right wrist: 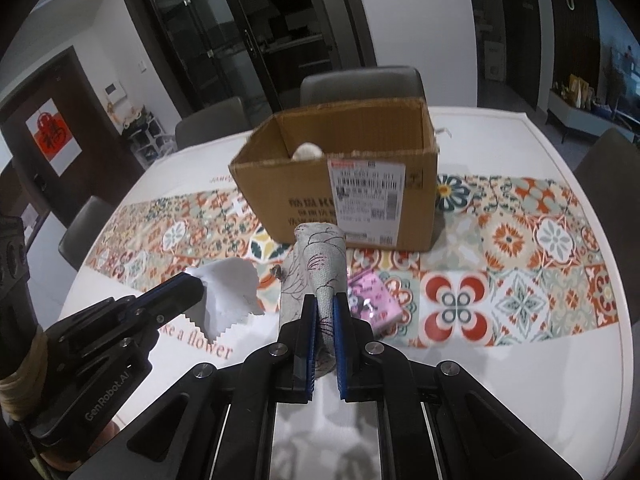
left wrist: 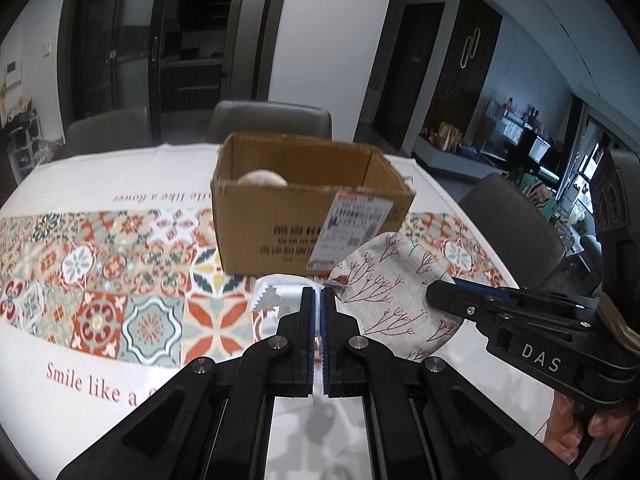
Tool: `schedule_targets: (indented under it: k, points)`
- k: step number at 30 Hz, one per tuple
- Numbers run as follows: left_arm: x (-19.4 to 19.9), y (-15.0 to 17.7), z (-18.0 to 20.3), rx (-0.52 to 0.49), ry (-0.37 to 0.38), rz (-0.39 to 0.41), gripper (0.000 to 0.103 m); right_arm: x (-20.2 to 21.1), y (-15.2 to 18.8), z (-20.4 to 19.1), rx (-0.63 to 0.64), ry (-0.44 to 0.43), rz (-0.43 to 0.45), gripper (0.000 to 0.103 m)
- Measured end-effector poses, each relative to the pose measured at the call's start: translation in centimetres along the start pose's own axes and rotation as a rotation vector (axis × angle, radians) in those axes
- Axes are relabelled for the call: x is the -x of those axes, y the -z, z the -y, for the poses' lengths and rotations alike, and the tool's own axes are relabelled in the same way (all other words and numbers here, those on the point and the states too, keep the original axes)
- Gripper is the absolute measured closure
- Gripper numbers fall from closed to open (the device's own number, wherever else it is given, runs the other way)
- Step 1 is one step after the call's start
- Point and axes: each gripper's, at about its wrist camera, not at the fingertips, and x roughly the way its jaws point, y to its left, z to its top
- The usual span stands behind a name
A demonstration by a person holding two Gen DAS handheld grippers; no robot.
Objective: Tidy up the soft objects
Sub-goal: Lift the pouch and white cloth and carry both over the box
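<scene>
- Here, left cam only: right hand (left wrist: 576,432) on its handle at the lower-right edge, and the pouch (left wrist: 396,292) broadside, branch print across its face.
- Right cam only: pink packet (right wrist: 374,304) on the tablecloth (right wrist: 540,240), just beside the right gripper (right wrist: 325,300) and partly behind the pouch (right wrist: 320,264), which was seen edge-on here. Left cam didn't show the packet.
- Right cam also gave the white cloth (right wrist: 228,296) whole, w/ zigzag-cut edges, hanging off the left gripper's tip (right wrist: 198,292); left cam showed only a crumpled bit of cloth (left wrist: 276,300) by the left gripper (left wrist: 317,300).
- Left gripper: jaws pressed nearly together, pinching the cloth, held above the table.
- Right gripper: jaws clamped on the pouch's near end, pouch lifted, pointing toward the box (right wrist: 352,184).
- Box (left wrist: 304,208) was open-topped, mid-table, just beyond both grippers; a pale round thing (left wrist: 262,179) sat inside at its left. Only its top showed over the rim, so can't tell what it was.
- Label text on the box was too blurred to read.
- Left hand: mostly cut off at the right cam's lower-left edge.
- Both grippers were level, side by side, tips close together, aimed at the box.
</scene>
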Motion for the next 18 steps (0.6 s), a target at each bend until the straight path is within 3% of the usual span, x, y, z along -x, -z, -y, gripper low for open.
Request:
schedule_targets:
  k: [18]
  points:
    - [1.2, -6.1, 0.2, -0.051, 0.005, 0.170, 0.099, 2.5, -5.5, -0.6, 0.009, 0.000, 0.182, 0.094]
